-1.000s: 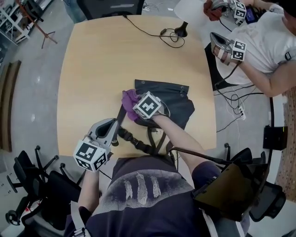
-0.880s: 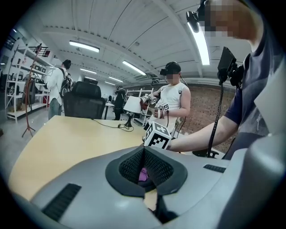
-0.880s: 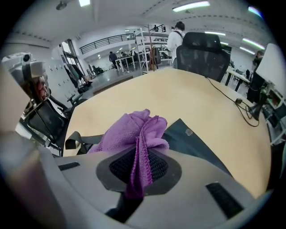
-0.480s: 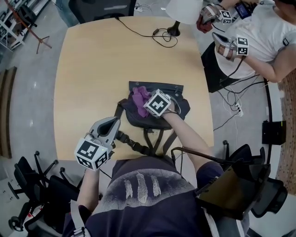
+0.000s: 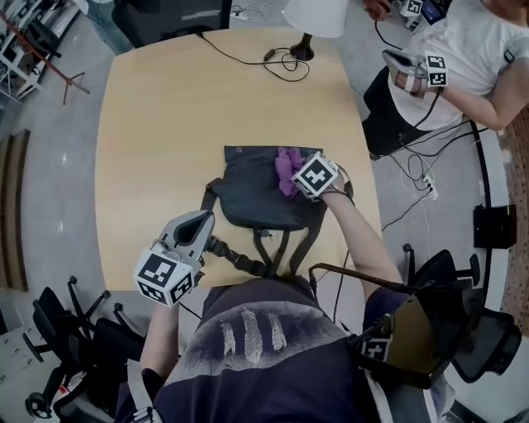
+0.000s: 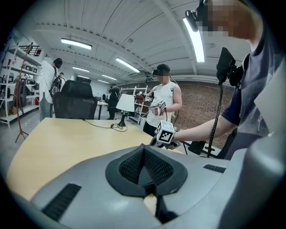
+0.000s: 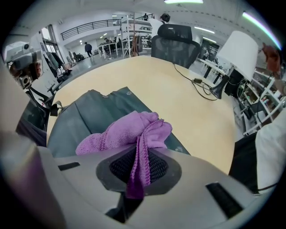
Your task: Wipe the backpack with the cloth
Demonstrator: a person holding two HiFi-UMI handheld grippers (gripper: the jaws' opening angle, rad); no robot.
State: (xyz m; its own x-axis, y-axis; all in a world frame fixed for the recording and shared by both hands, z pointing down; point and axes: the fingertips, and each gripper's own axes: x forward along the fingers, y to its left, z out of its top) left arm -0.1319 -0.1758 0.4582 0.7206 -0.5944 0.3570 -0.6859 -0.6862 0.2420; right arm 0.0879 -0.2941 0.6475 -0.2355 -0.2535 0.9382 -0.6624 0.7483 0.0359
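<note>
Right hand-held gripper [image 5: 294, 175] is clamped on the purple cloth [image 5: 287, 168]. The right gripper view shows a strip of the fabric pinched between its jaws, with the bunched rest spilling forward onto the dark backpack [image 5: 248, 186]. That backpack lies flat on the pale wooden bench [image 5: 157, 124], close to the person's own edge, and its shoulder straps [image 5: 277, 248] trail back over that edge. The cloth sits on the upper right part of the backpack, near its right side

The left hand-held gripper [image 5: 197, 223] has its jaws closed together with nothing between them, as the left gripper view shows. It hangs over the near left part of the bench, just beside the backpack's left strap and well apart from the cloth. Whether it touches the strap cannot be told

At the far side of the bench stands a lamp [image 5: 312, 16] with a white shade, and a black cable [image 5: 248, 51] runs across the wood near its base. Another person [image 5: 463, 58] in a white top sits beyond the far right corner, holding grippers with marker cubes
</note>
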